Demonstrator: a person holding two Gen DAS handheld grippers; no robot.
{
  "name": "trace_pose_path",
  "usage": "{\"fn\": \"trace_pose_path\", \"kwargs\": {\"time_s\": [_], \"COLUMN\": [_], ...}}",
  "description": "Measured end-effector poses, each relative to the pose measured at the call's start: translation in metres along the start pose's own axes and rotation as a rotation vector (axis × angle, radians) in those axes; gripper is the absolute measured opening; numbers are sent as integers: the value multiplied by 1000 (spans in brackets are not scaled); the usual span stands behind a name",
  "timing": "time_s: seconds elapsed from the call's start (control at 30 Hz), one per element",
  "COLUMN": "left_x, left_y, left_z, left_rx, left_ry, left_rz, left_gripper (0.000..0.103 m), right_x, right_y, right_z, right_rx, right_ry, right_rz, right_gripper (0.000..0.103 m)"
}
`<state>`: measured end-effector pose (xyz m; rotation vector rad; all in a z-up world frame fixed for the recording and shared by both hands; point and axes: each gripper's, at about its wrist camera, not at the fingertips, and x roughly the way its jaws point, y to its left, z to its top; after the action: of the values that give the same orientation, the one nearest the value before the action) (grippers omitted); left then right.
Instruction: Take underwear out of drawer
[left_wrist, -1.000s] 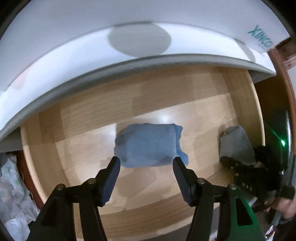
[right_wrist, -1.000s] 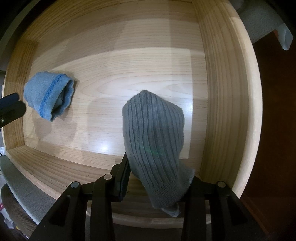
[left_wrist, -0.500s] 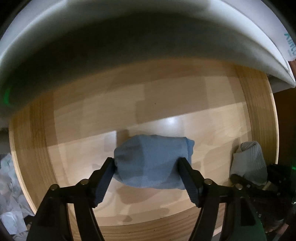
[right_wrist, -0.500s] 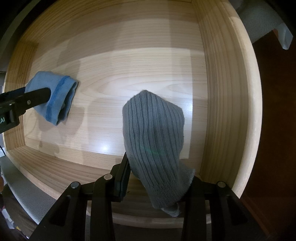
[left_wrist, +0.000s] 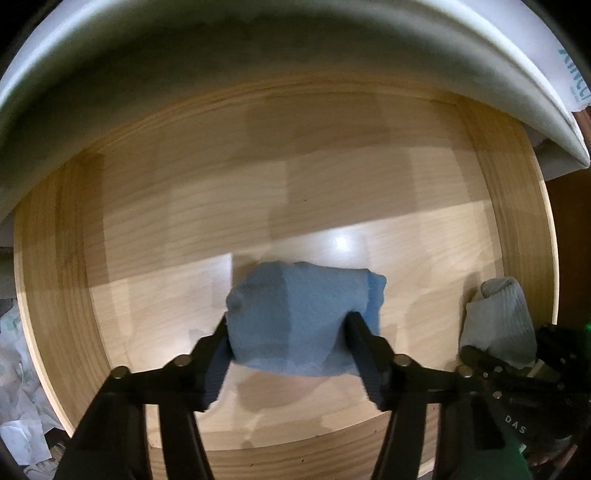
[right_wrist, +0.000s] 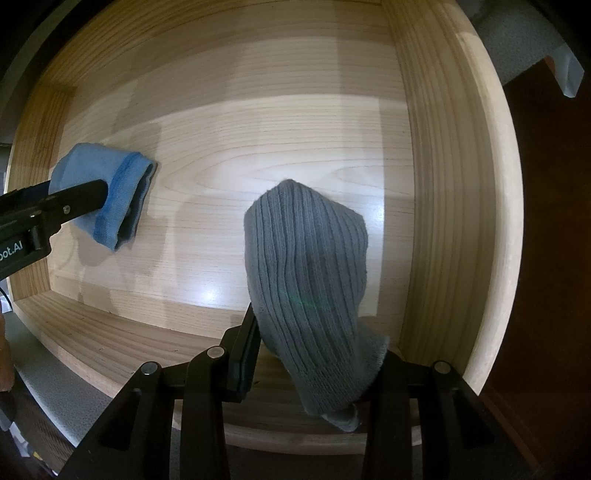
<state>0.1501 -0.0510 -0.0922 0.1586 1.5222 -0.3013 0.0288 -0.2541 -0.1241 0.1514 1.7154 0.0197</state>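
A folded blue underwear (left_wrist: 295, 317) lies on the floor of the open wooden drawer (left_wrist: 184, 206). My left gripper (left_wrist: 291, 354) has its fingers on both sides of the blue piece and squeezes it. It also shows in the right wrist view (right_wrist: 107, 192) at the far left, with a left finger (right_wrist: 74, 195) across it. My right gripper (right_wrist: 314, 354) is shut on a grey ribbed underwear (right_wrist: 306, 266) near the drawer's right front corner. The grey piece (left_wrist: 498, 317) and the right gripper show at the right of the left wrist view.
A white mattress edge (left_wrist: 258, 48) overhangs the back of the drawer. The drawer's right wall (right_wrist: 443, 184) stands close to the grey piece. The front rail (right_wrist: 129, 343) runs below both grippers. Crumpled patterned fabric (left_wrist: 18, 387) lies outside at left.
My left gripper moved forward into the drawer and closed its fingers around the blue underwear, which now bulges between them. My right gripper kept still with the grey piece.
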Motion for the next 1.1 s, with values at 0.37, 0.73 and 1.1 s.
{"fn": "trace_pose_path", "kwargs": {"time_s": [0.37,0.73,1.1], "left_x": [-5,-29,-65], "left_y": [-2,-8,-27], "left_z": [-18,-43,-72], "left_rx": [-35,-8,40], "left_ry": [-18,-53,-158], "left_rz": [33,66,111], "left_gripper": [37,37,37], "right_x": [0,0,2], "right_y": [2,6,15], "right_z": [0,1,2], "right_rx": [-3,-7,-14], "right_ry": [1,2,3], "right_rz": [-3,-7,-21], "right_gripper": [34,34,34]}}
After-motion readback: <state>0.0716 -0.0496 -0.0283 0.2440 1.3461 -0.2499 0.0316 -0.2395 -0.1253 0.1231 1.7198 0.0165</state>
